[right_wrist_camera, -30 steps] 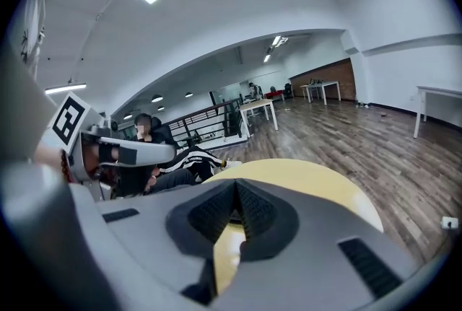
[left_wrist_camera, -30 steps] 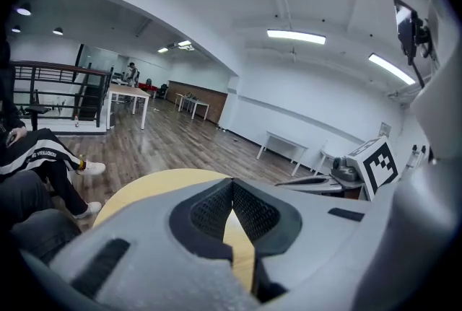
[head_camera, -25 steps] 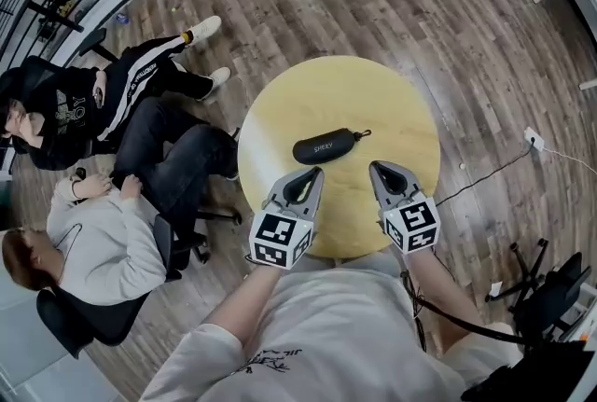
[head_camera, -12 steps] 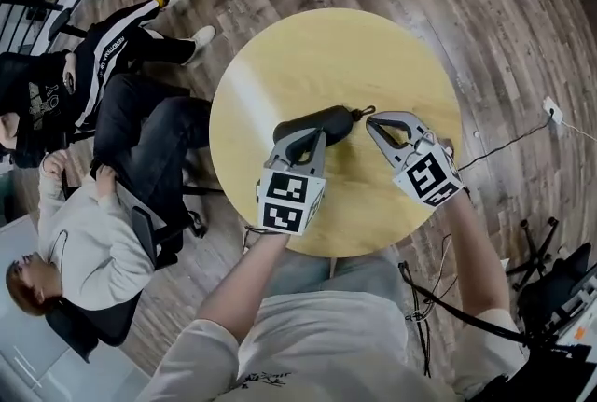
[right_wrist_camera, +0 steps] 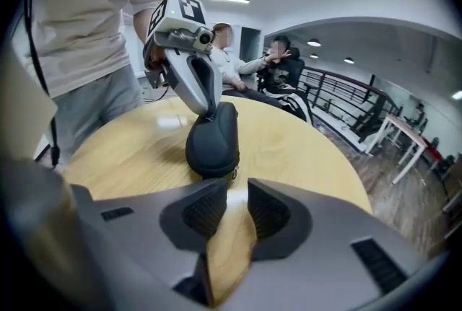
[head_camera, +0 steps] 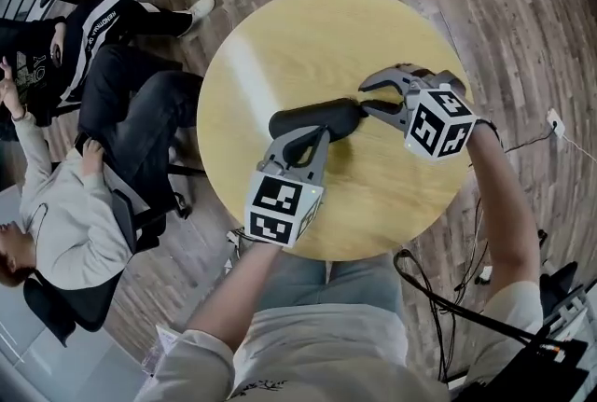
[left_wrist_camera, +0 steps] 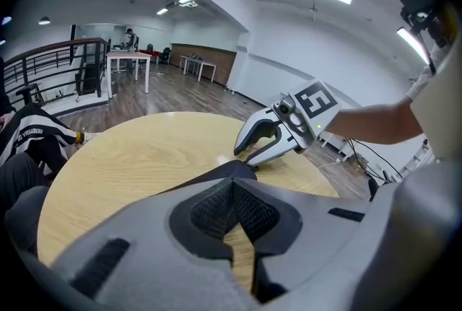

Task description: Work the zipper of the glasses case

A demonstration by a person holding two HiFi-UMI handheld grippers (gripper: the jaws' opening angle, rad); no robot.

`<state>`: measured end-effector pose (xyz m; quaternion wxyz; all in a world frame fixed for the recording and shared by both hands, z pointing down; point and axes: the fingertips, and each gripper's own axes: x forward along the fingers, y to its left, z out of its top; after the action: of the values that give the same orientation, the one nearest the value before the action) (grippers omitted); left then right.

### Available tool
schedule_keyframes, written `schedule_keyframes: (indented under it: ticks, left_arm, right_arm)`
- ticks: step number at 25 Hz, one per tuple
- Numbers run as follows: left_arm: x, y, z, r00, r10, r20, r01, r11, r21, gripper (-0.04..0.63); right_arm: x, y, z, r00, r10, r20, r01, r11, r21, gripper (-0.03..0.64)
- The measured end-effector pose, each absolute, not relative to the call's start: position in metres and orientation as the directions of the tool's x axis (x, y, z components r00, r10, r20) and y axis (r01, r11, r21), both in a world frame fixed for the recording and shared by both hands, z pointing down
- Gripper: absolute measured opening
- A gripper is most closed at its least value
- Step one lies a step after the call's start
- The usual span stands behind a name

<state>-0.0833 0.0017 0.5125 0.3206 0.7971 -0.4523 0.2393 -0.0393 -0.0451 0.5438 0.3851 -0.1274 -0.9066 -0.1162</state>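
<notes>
Over at the left, two people sit on chairs [head_camera: 65, 298] off the edge of the round table [head_camera: 280, 36], paying no attention to the work.

On the table, the left tool [head_camera: 315, 135] comes in from the person's side. Its jaws are drawn together with nothing between the pads, and the tips sit on top of the glasses case [head_camera: 326, 114] toward its left half. That looks to me like pinning the case down rather than gripping it.

The case lies flat near the middle of the table. Its long axis runs across the person, left to right, and it is zipped closed as far as I can see.

At its right end hangs the zipper pull [right_wrist_camera: 232, 174], a small tab at the tip. The right tool [head_camera: 366, 95] faces that end head-on, so the length of the case runs straight away from it. Its jaws stand a little apart and hold nothing, with bare tabletop showing in the gap. The pull is just ahead of the pads, not yet between them. The right tool is plainly the nearer one to the pull, so I'd expect a short push forward along the case's own line, then a pinch.
</notes>
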Motion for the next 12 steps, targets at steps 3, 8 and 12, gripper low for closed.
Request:
schedule_keyframes:
  ticks: [3,8,12]
  left_arm:
    - [-0.082,0.001,0.511,0.486,-0.559,0.672,-0.869,-0.388,0.306,0.003]
    - [-0.087,0.001,0.512,0.51,-0.547,0.664,-0.859,-0.37,0.355,0.003]
    - [-0.085,-0.002,0.512,0.525,-0.521,0.673,-0.849,-0.38,0.368,0.003]
  right_arm:
    - [-0.041,-0.043,0.55,-0.588,0.247,0.77,0.445,0.894,0.053,0.069]
    - [-0.054,-0.039,0.551,-0.466,0.412,0.783,0.569,0.818,-0.092,0.069]
    - [-0.052,-0.033,0.556,-0.348,0.49,0.8,0.671,0.726,-0.153,0.067]
